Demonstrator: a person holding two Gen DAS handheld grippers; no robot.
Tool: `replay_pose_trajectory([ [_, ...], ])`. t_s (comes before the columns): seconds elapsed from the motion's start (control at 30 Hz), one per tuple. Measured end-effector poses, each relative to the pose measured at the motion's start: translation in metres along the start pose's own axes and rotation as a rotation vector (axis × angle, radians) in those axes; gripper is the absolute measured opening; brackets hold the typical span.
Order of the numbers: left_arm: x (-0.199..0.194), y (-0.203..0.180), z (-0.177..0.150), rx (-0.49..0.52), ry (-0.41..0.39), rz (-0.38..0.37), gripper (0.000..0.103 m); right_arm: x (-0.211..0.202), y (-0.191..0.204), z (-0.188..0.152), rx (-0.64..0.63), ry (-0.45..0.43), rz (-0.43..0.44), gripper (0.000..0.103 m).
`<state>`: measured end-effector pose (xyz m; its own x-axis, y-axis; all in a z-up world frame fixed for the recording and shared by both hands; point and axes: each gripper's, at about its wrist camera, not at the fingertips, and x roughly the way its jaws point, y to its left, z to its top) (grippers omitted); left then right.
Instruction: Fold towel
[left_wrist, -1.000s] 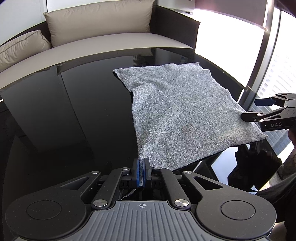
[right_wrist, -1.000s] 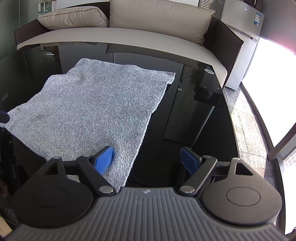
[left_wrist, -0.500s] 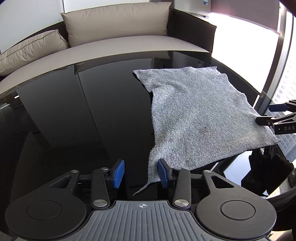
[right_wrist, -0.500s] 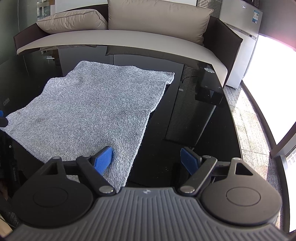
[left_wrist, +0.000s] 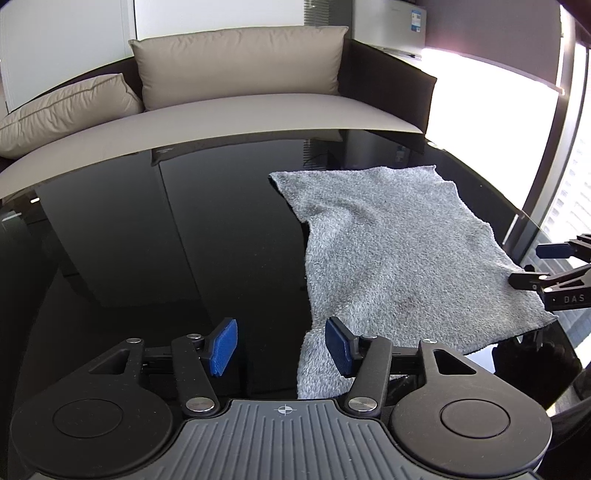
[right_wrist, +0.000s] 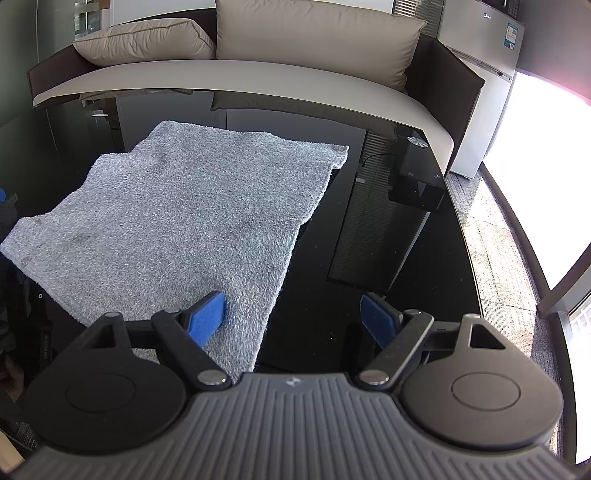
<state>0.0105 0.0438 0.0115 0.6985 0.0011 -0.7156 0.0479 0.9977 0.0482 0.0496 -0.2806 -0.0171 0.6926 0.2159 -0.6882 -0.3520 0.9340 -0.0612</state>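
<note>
Glossy black table (left_wrist: 155, 258) fills mid-frame. Sofa (left_wrist: 258, 114) with beige cushions (left_wrist: 240, 62) across top. Fridge (right_wrist: 491, 88) upper right. Bright window (left_wrist: 546, 122) at right, carpet (right_wrist: 495, 236) sunlit.

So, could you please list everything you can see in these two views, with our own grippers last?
towel: one, grey, spread flat on the table, its near corners by the grippers.
table: one, glossy black, under the towel.
sofa: one, beige seat in a dark frame, behind the table.
cushions: two, beige, on the sofa.
fridge: one, silver, right of the sofa.
dark box: one, black, seen at the table's far right edge.
left gripper: one, black with blue pads, jaws just opened, towel corner loose between them.
right gripper: one, black with blue pads, open, left finger over the towel's corner.
</note>
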Motion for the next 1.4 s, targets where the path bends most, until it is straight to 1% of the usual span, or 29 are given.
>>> replay_pose_trajectory([
  [0.13, 0.012, -0.006, -0.004, 0.029, 0.029, 0.013, 0.049, 0.0, -0.001, 0.0, 0.002, 0.0, 0.002, 0.083],
  [0.2, 0.013, -0.002, -0.008, 0.013, 0.03, 0.011, 0.051, 0.0, -0.001, 0.0, 0.002, -0.001, 0.003, 0.083],
  [0.33, 0.012, 0.002, -0.009, 0.007, 0.023, 0.025, 0.051, 0.0, -0.002, 0.0, 0.0, -0.001, 0.003, 0.083],
  [0.4, 0.011, 0.005, -0.009, -0.018, 0.012, 0.028, 0.053, 0.001, -0.002, 0.0, 0.001, -0.002, 0.003, 0.083],
  [0.43, 0.01, 0.006, -0.008, -0.028, 0.003, 0.03, 0.056, 0.001, -0.002, 0.0, 0.0, -0.003, 0.003, 0.083],
  [0.5, 0.008, 0.008, -0.006, -0.041, -0.02, 0.033, 0.066, 0.0, -0.001, -0.001, -0.001, -0.006, 0.0, 0.083],
  [0.57, 0.006, 0.008, -0.004, -0.052, -0.05, 0.038, 0.089, 0.001, -0.001, -0.001, 0.002, -0.01, -0.002, 0.083],
  [0.6, 0.005, 0.007, -0.004, -0.056, -0.063, 0.041, 0.093, 0.001, 0.0, -0.001, 0.005, -0.013, -0.003, 0.083],
  [0.63, 0.005, 0.007, -0.003, -0.06, -0.071, 0.041, 0.094, 0.001, 0.0, -0.001, 0.008, -0.016, -0.003, 0.083],
  [0.83, 0.01, 0.01, -0.002, -0.094, -0.073, 0.021, 0.095, 0.0, -0.002, 0.0, 0.032, -0.037, -0.001, 0.083],
  [0.93, 0.012, 0.013, -0.003, -0.116, -0.077, 0.019, 0.099, -0.001, -0.003, 0.001, 0.049, -0.051, 0.001, 0.083],
  [1.03, 0.013, 0.016, -0.003, -0.137, -0.079, 0.014, 0.1, -0.001, -0.003, 0.001, 0.058, -0.067, -0.002, 0.083],
  [1.13, 0.015, 0.017, -0.005, -0.144, -0.076, 0.008, 0.102, -0.002, -0.002, 0.001, 0.063, -0.074, 0.0, 0.083],
  [1.4, 0.018, 0.011, -0.006, -0.142, -0.088, -0.003, 0.102, -0.002, -0.001, -0.001, 0.079, -0.086, -0.006, 0.084],
])
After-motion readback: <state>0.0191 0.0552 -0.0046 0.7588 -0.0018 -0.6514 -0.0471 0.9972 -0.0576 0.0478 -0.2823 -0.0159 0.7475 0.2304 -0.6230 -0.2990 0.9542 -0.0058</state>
